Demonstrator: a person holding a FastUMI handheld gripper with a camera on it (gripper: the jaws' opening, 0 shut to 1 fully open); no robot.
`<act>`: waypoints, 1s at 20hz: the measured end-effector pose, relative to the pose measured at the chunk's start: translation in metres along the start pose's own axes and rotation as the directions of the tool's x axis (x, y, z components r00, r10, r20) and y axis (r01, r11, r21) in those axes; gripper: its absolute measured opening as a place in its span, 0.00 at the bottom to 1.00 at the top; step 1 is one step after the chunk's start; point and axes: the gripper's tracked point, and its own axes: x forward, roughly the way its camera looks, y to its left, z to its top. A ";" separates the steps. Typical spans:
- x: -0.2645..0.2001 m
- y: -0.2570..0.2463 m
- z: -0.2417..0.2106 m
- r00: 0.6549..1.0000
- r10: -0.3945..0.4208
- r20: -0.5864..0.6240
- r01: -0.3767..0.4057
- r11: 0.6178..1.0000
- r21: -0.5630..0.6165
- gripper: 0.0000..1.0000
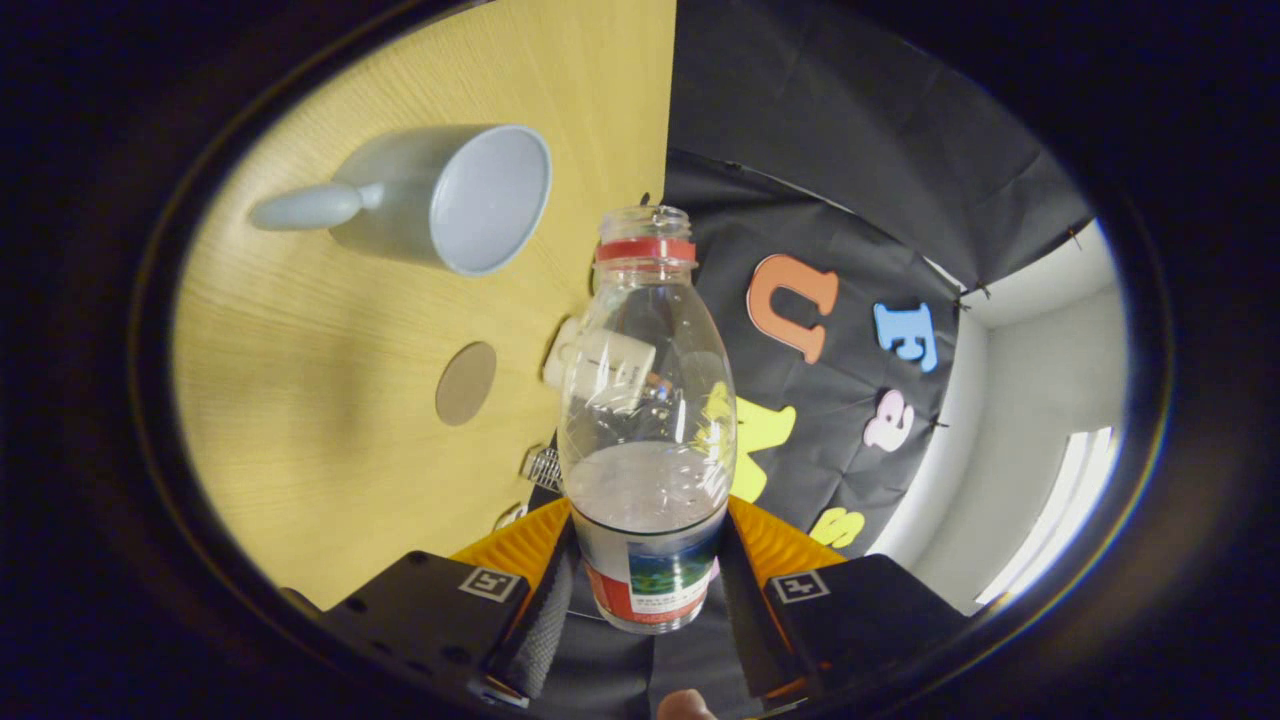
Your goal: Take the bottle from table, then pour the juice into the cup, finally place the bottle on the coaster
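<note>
The open bottle [645, 420] is clamped at its base between the fingers [645, 590], tipped sideways with its mouth short of the cup [455, 197], so juice could be spilled onto the desk [330, 420].

The bottle [645, 400] is seen to be clear, glossy plastic with a printed paper-like label, pressed between both fingers of the gripper [645, 590], whose inner pads are ribbed. The cup [450, 195] is finished in smooth, glazed ceramic. The table [330, 420] is surfaced in matt, fine-grained wood, and the round coaster [466, 383] looks matt, like cork or card.
</note>
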 end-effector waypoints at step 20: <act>-0.016 -0.022 0.010 0.965 0.133 0.225 -0.258 0.346 0.902 0.77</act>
